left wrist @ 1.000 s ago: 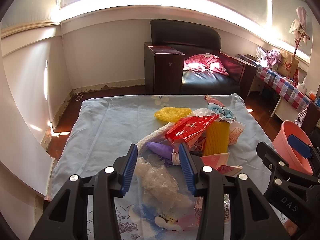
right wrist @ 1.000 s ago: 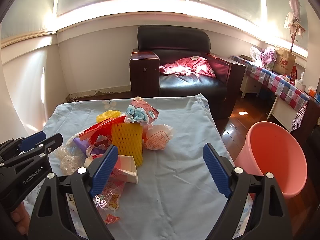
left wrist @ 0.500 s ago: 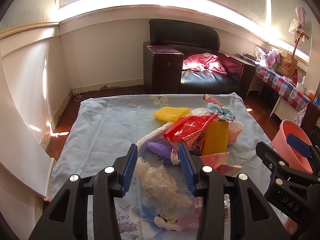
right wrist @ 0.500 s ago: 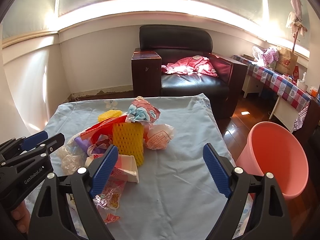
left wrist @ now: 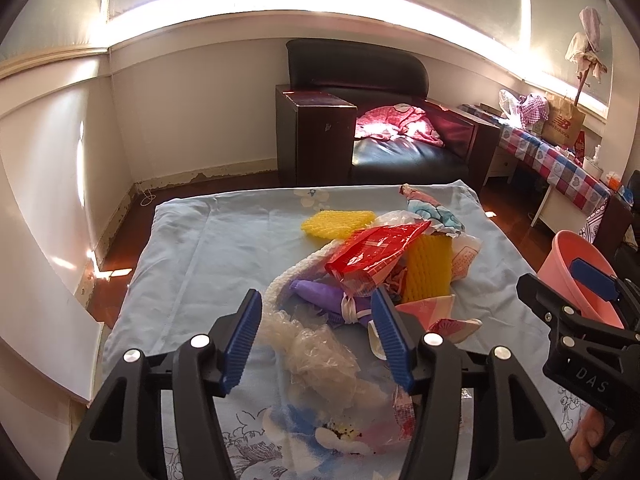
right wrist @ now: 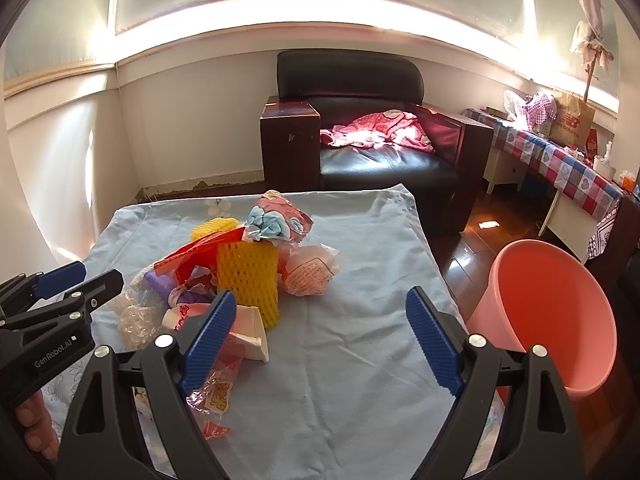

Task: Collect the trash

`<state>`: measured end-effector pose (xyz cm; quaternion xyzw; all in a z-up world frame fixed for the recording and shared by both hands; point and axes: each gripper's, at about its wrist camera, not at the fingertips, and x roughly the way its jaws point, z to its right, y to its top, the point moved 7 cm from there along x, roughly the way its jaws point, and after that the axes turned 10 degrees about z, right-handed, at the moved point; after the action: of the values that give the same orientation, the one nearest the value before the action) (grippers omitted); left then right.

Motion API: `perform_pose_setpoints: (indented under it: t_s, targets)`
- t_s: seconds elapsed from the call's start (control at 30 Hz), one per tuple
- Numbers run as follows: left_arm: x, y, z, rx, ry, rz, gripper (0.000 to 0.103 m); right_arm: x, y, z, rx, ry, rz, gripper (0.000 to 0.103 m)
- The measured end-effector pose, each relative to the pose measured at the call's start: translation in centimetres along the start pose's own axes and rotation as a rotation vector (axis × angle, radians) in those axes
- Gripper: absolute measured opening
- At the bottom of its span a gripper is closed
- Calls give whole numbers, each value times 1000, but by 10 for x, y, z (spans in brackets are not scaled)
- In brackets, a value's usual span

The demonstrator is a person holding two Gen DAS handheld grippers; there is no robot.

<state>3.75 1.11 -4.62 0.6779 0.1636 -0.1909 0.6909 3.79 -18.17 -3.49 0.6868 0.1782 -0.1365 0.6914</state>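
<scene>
A heap of trash lies on the table's light blue cloth: a red wrapper, a yellow foam net, a purple bag and a crumpled clear plastic bag. My left gripper is low over the cloth and its jaws are opening. The clear plastic bag lies between the blue pads, which do not press on it. My right gripper stands open over bare cloth right of the heap, with nothing between its fingers. A pink bin stands on the floor at the table's right.
A white carton and small wrappers lie near the front of the heap. Behind the table are a black armchair holding a pink garment and a checked-cloth side table. A hand grips the left tool.
The left gripper's pads have spread a little wider around the clear plastic bag. Neither hand has shifted, and the heap looks the same.
</scene>
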Motion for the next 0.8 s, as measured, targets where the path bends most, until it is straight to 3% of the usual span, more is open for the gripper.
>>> perform_pose_setpoints:
  t_s: [0.07, 0.43, 0.6, 0.8]
  targets:
    - [-4, 0, -4, -4, -22, 1, 57, 0, -2, 3, -4, 2, -8, 78]
    - [-27, -26, -5, 19, -169, -73, 57, -3, -18, 9, 15, 69, -59, 69]
    - [-17, -44, -6, 24, -143, -139, 55, -7, -30, 5, 42, 134, -102, 69]
    - [11, -40, -9, -106, -121, -196, 54, -25, -42, -21, 30, 284, -139, 69]
